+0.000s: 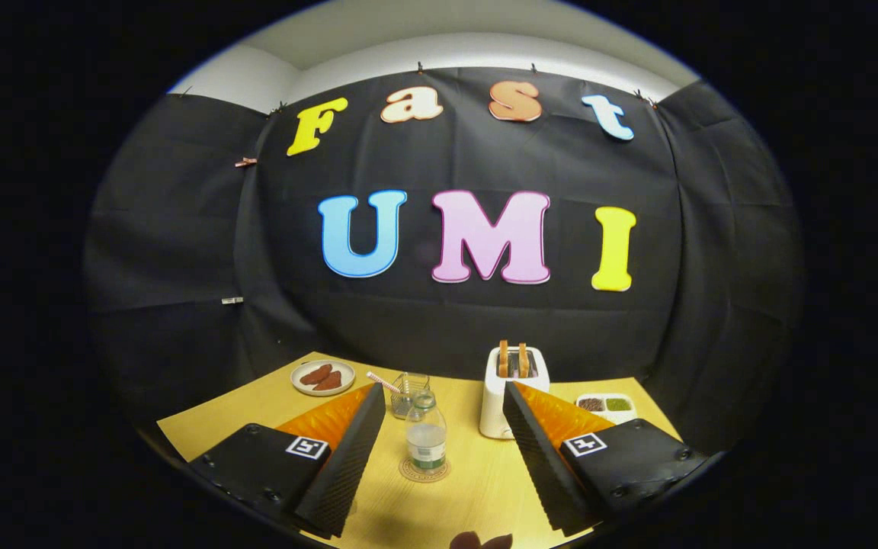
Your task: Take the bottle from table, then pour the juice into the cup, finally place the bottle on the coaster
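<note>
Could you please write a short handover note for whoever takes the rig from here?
Hand-held gripper: open, fingers spread wide, holding nothing.
Bottle: upright on the coaster, just ahead, between the fingers, touching neither. It looks partly filled with a pale liquid.
Cup: clear, with a striped straw, standing just behind the bottle; its contents cannot be told from here.
Also on the table: a plate of food to the left, a toaster and a two-part dish to the right.
Done: the bottle stands on the coaster, as the last step asks.
Left: probably nothing, though you should check the cup for juice.
</note>
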Motion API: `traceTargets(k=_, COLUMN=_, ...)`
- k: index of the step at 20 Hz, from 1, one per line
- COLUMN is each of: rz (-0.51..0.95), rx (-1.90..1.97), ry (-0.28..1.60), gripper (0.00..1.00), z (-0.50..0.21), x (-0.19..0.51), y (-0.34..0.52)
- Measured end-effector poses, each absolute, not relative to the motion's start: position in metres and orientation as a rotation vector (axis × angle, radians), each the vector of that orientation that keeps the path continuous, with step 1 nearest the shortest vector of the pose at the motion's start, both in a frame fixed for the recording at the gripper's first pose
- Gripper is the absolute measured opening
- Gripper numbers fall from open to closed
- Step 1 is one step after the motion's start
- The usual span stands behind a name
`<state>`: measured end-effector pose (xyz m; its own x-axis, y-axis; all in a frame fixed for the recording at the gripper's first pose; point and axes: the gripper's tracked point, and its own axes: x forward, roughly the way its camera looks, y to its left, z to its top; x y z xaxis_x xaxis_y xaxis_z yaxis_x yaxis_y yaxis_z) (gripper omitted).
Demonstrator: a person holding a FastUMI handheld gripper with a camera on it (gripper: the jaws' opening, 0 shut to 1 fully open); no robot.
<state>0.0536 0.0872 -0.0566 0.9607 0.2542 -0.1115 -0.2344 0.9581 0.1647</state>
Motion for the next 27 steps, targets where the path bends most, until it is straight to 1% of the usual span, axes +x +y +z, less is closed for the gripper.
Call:
traceTargets(k=4, rz=0.254, rx=0.133, ry=0.104, gripper=0.96, z=-0.026, x=0.026, y=0.076)
traceTargets(k=7, rz=0.236, rx=0.081, ry=0.088, gripper=0.95, z=-0.021, x=0.012, y=0.062)
traceTargets(k=9, rz=0.234, rx=0.079, ry=0.085, gripper=0.98, z=-0.02, x=0.004, y=0.059)
traceTargets(k=16, rz=0.231, rx=0.059, ry=0.064, gripper=0.97, z=-0.018, x=0.008, y=0.043)
traceTargets(k=27, rz=0.265, rx=0.082, ry=0.084, gripper=0.98, z=-0.03, x=0.011, y=0.059)
